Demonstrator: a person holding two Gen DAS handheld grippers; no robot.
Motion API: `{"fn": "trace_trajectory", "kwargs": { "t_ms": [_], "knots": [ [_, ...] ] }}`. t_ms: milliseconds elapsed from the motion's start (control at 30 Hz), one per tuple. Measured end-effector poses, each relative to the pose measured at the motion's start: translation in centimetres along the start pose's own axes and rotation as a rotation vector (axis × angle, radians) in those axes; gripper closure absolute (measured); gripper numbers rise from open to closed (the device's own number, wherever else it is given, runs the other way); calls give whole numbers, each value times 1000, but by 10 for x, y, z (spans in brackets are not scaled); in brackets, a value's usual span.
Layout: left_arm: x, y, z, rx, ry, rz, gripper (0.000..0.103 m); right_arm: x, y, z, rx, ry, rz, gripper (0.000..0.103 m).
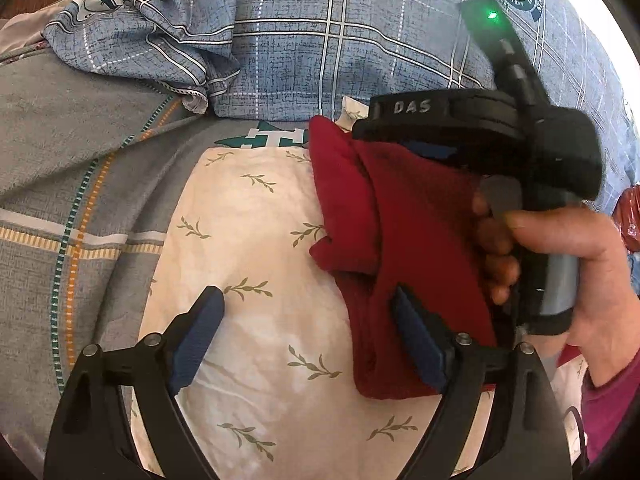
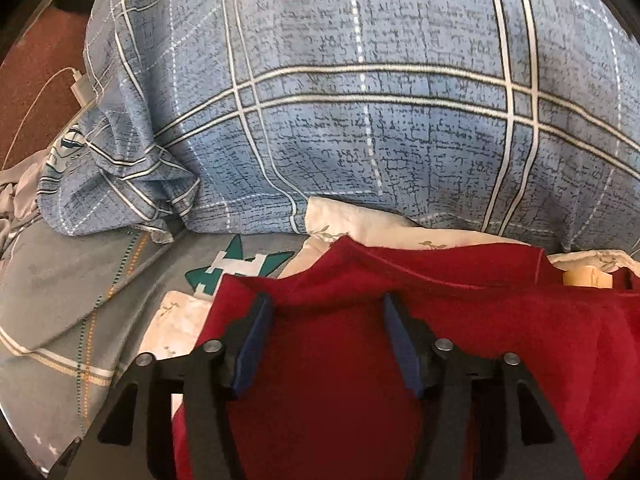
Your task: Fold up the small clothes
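Note:
A dark red garment [image 1: 404, 248] lies partly folded on a cream leaf-print cloth [image 1: 256, 264] on the bed. My left gripper [image 1: 308, 312] is open, its left finger over the cream cloth and its right finger [image 1: 416, 340] at the red garment's near edge. My right gripper [image 2: 326, 320] is open and sits low over the red garment [image 2: 340, 380], with fabric between its blue pads. In the left wrist view the right gripper's body [image 1: 500, 140] rests on the garment's far side, held by a hand [image 1: 568, 256].
A large blue plaid pillow [image 2: 360, 100] rises behind the garment. A grey striped bedsheet [image 1: 68, 184] spreads to the left. A white charger and cable [image 2: 80, 88] lie at the far left on a brown surface.

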State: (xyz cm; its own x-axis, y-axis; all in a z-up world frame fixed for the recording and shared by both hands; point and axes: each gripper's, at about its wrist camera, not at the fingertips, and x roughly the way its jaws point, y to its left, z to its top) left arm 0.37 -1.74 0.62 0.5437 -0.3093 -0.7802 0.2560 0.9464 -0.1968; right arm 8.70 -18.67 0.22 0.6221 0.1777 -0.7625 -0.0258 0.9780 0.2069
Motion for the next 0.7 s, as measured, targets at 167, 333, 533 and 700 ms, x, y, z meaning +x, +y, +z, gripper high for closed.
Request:
{"fn": "trace_trajectory", "kwargs": {
  "t_ms": [167, 333, 533, 700],
  "knots": [
    [-1, 3, -1, -2, -1, -3, 16, -14, 16, -3, -32, 17, 48, 16],
    [-3, 8, -1, -32, -6, -28, 16, 7, 43, -4, -114, 75, -62, 10],
    [-10, 10, 3, -71, -42, -101, 16, 11, 50, -8, -209, 49, -163, 50],
    [-10, -1, 9, -49, -86, -163, 16, -27, 29, -4, -160, -8, -19, 89]
  ]
}}
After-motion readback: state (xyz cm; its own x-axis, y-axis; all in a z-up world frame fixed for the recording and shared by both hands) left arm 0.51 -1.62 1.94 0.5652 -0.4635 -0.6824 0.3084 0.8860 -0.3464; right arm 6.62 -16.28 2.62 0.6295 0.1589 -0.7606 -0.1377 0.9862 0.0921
